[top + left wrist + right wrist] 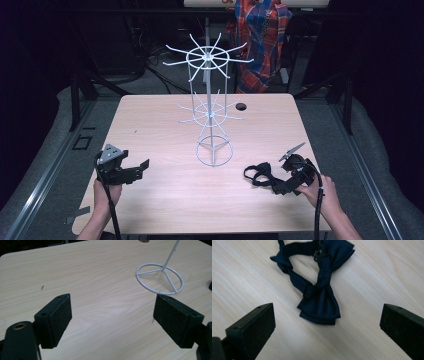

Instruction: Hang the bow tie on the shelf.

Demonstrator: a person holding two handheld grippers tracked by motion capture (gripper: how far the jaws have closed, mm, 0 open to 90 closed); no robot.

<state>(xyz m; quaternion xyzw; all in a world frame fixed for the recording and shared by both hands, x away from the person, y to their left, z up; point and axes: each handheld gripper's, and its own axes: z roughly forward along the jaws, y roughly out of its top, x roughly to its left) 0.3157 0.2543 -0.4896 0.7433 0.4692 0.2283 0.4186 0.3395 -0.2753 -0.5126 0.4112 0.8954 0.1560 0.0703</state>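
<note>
Pale wood-grain table (165, 200) stands in a dark room, with a red and blue plaid cloth (261, 35) hanging behind it. At its middle rises a white wire rack with two tiers of radiating hooks (210, 107). Nothing stands between the right gripper (327, 325), jaws spread wide and empty, and the dark navy satin bow tie (319, 290) lying flat just ahead of them. Well apart, the left gripper (112, 317) gapes wide too, holding nothing. No writing is legible

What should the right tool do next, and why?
Probably ease the right tool forward and down over the bow tie. Its jaws stand wide open with the tie lying flat on the table just ahead, not yet between them.
</note>
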